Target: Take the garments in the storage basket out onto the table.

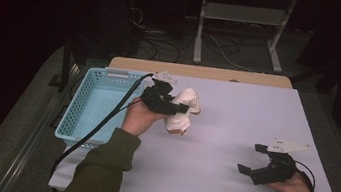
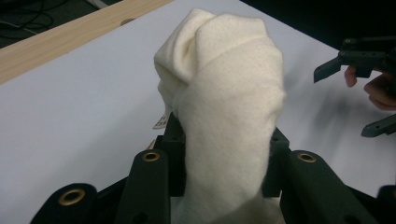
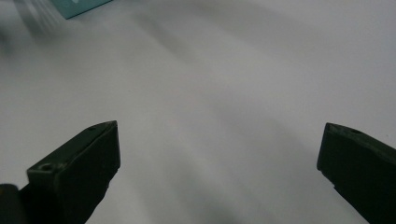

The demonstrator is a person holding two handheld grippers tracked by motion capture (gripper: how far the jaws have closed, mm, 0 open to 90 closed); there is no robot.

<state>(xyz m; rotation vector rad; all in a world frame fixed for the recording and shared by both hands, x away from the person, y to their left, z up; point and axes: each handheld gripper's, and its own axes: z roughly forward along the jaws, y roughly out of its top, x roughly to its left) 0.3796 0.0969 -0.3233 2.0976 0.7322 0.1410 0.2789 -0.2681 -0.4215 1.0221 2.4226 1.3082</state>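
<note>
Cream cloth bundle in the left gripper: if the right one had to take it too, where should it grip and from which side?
Likely the free rounded top of the cream cloth bundle, approached from the bundle's open-table side. The left gripper is shut on its lower middle, so that part is taken; the knotted top bulges clear of the jaws. The right gripper is open and faces it.

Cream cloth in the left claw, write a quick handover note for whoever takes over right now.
Left claw: shut on the cream cloth, a bunched bundle held just above the white table, right of the blue basket.
Right claw: open, holding nothing, low over the table's near right side.
Done: cloth picked up.
Left: probably set the cloth in the basket, which looks to hold nothing yet.
</note>
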